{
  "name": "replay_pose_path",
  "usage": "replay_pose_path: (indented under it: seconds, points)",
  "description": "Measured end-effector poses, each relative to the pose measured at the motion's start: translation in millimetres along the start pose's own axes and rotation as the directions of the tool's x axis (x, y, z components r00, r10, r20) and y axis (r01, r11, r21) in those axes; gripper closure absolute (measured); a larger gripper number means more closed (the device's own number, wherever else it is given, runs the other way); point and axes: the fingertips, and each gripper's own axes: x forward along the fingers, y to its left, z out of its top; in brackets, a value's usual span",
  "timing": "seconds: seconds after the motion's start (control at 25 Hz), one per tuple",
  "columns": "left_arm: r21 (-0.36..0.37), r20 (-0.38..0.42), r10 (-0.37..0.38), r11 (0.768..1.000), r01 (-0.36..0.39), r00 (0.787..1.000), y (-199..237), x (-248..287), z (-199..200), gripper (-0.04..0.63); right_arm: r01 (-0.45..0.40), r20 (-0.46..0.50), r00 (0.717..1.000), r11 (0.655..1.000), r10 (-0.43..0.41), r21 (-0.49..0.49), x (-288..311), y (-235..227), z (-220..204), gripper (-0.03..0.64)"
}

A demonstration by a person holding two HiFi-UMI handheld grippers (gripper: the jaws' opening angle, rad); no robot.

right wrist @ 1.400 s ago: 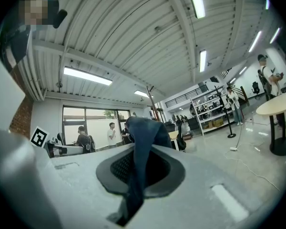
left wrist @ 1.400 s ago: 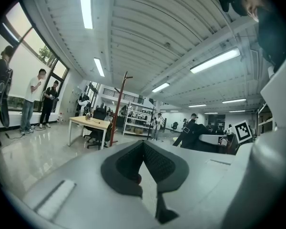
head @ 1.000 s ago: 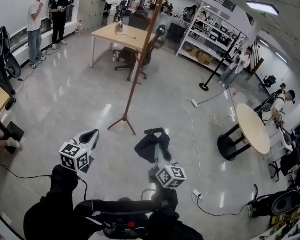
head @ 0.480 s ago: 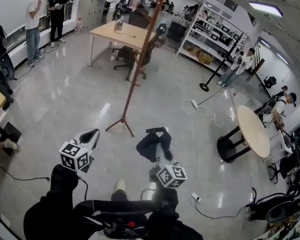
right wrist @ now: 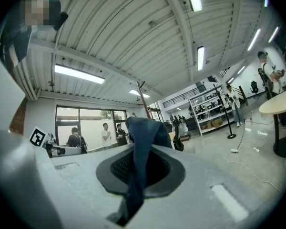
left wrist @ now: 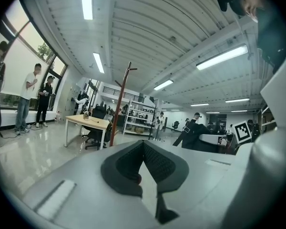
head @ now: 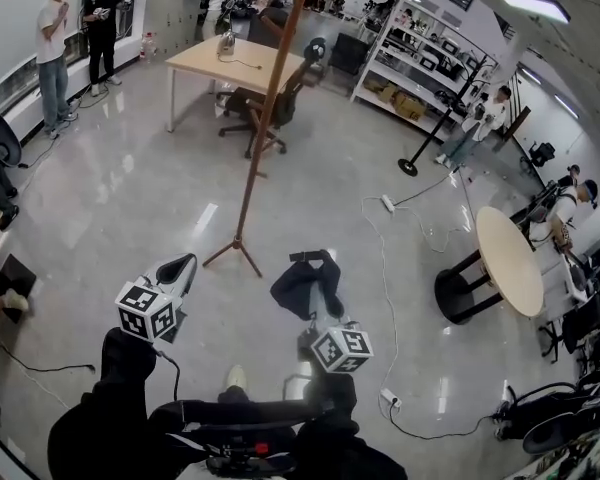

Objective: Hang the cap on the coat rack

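Floor: glossy pale grey floor [head: 130,198], crossed by white cables and a power strip [head: 388,205]
Furniture: rectangular light wooden table [head: 230,60] with a black swivel chair [head: 270,103] beside it; round light wooden table [head: 510,258] on a dark base; white metal shelving [head: 420,73] at the far side
Windows: large bright panes [right wrist: 93,120]
Light: long strip lamps [left wrist: 87,1] on a ribbed white ceiling

Shows the right claw [right wrist: 139,149] pinched shut on a dark blue cap [right wrist: 145,128], fabric bulging up from between the pads. Catches the wooden coat rack [right wrist: 143,98] well beyond. Takes in people [right wrist: 106,133] before a window [right wrist: 88,123] at left, shelving [right wrist: 207,109] and a round table [right wrist: 279,104] at right.
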Motion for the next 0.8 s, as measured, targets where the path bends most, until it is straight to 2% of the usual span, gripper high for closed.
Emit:
replay_pose_path:
  seconds: [0.44,0.8]
  points:
    - [0.006,-0.003,0.018,1.0,-0.018,1.0,-5,64,7,0.592,-0.026,0.002,1.0,1.0,0.026,0.003,41,-50,14,0.606]
    - [0.013,0.009,0.042,0.999,-0.043,0.999,-5,99,23,0.592,-0.067,0.002,0.998,0.998,0.067,0.003,71,-73,30,0.606]
